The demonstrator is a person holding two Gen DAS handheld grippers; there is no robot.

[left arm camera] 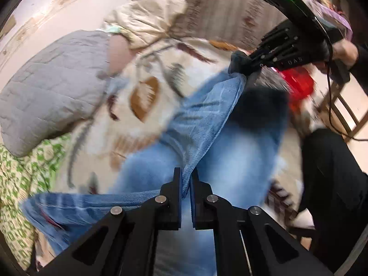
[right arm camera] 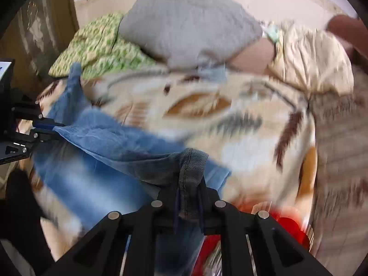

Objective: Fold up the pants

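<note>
Blue jeans hang stretched between my two grippers above a patterned blanket. My left gripper is shut on one edge of the denim, which runs up between its fingers. My right gripper shows at the upper right of the left wrist view, shut on the other end. In the right wrist view my right gripper pinches a hemmed fold of the jeans, and my left gripper holds the far edge at the left. The image is motion-blurred.
A grey quilted pillow, a green patterned cloth and a cream bundle lie at the head of the bed. A red object sits below my right gripper. A wooden chair and a person's dark-clad leg are at the right.
</note>
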